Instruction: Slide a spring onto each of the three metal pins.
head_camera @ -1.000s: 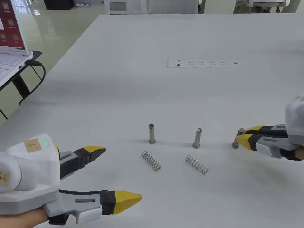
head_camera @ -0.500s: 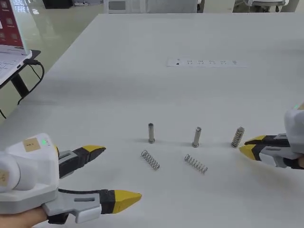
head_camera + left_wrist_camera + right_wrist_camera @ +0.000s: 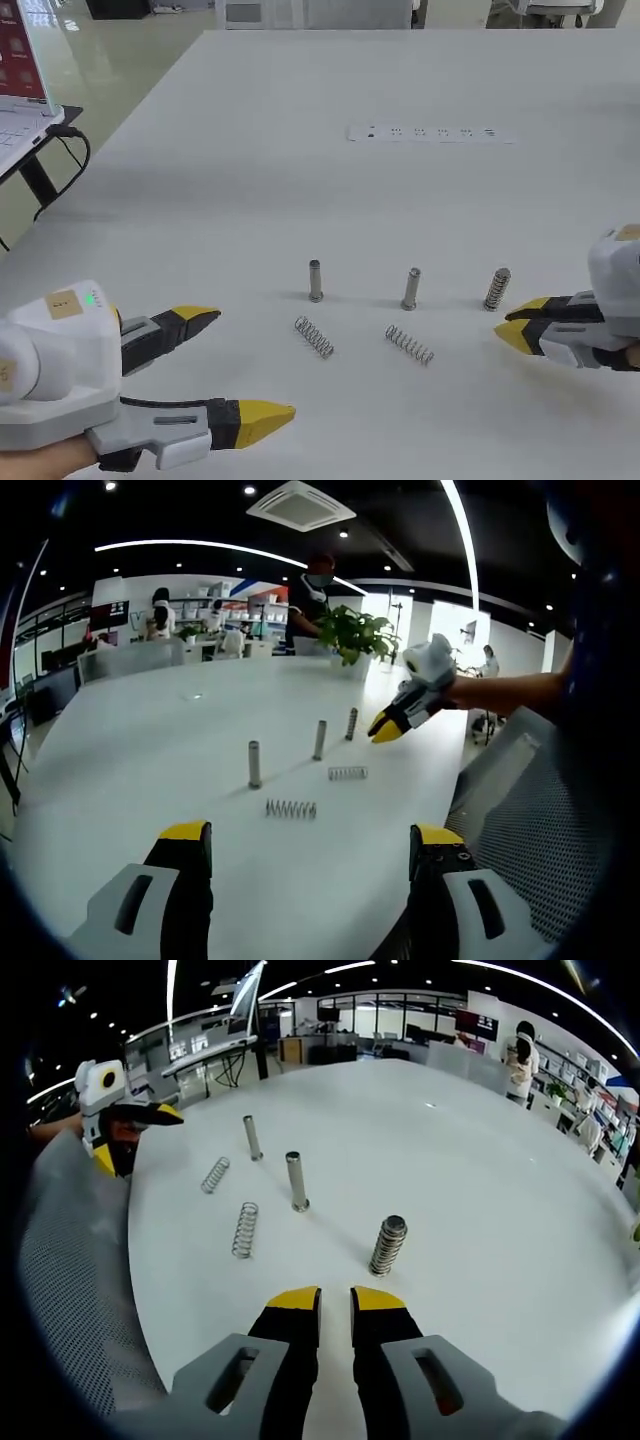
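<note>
Three metal pins stand in a row on the white table (image 3: 250, 200). The left pin (image 3: 315, 281) and the middle pin (image 3: 411, 289) are bare. A spring sits around the right pin (image 3: 498, 289) (image 3: 388, 1244). Two loose springs lie in front of the row, one (image 3: 314, 337) by the left pin and one (image 3: 409, 345) by the middle pin. My right gripper (image 3: 515, 323) (image 3: 335, 1300) hovers just right of the sprung pin, apart from it, its jaws a narrow gap apart and empty. My left gripper (image 3: 240, 365) (image 3: 310, 835) stands wide open at the near left, holding nothing.
A flush socket strip (image 3: 430, 133) is set into the table farther back. A laptop (image 3: 15, 90) with a cable sits on a side stand beyond the table's left edge. In the left gripper view, people (image 3: 310, 600) stand by a plant past the far end.
My right gripper has let go of the spring on the right pin and drawn back to the right and nearer. The left gripper has stayed put.
</note>
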Tool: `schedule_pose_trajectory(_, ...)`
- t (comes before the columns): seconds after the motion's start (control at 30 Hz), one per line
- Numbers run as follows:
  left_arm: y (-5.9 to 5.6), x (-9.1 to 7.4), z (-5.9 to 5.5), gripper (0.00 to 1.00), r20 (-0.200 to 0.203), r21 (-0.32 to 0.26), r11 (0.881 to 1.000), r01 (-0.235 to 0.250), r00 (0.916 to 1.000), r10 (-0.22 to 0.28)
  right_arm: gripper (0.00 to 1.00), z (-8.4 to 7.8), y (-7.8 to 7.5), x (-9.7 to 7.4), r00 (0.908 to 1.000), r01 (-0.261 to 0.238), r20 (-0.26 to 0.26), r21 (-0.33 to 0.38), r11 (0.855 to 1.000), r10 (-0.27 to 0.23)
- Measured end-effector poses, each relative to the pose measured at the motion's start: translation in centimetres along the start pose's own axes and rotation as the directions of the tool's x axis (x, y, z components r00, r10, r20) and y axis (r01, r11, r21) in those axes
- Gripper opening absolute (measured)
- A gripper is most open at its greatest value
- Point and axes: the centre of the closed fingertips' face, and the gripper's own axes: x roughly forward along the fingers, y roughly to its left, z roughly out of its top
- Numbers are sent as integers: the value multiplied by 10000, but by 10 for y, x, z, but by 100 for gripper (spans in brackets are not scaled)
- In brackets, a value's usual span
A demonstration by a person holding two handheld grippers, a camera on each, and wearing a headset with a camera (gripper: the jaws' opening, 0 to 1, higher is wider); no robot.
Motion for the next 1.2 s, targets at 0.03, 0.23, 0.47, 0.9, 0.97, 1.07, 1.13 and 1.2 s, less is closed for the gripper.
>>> schedule_pose_trajectory(0.03,0,0,0,77,5,2,10000,3,10000,-3,9,0,2,0,10000,-41,-15,-62,10000,41)
schedule_pose_trajectory(0.23,0,0,0,77,36,7,10000,17,10000,-17,10,7,18,0,9985,-503,-246,-438,9978,493)
schedule_pose_trajectory(0.47,0,0,1,77,81,7,10000,7,10000,-8,11,20,32,3,9956,-890,-373,-921,9918,858)
schedule_pose_trajectory(0.9,2,-1,4,77,236,-43,10000,-20,9997,21,11,41,52,11,9906,-1314,-602,-1610,9782,1232)
schedule_pose_trajectory(0.97,2,0,4,77,249,-33,10000,-13,9997,14,11,44,55,14,9897,-1370,-636,-1636,9770,1281)
schedule_pose_trajectory(1.07,2,-1,4,77,246,-32,10000,-5,9997,5,11,48,58,17,9887,-1425,-699,-1691,9752,1324)
schedule_pose_trajectory(1.13,2,0,4,77,262,-35,10000,1,9997,0,11,49,60,21,9884,-1402,-826,-1747,9746,1274)
schedule_pose_trajectory(1.2,1,-1,5,77,263,-28,10000,6,9997,-5,11,51,62,23,9876,-1431,-890,-1763,9739,1290)
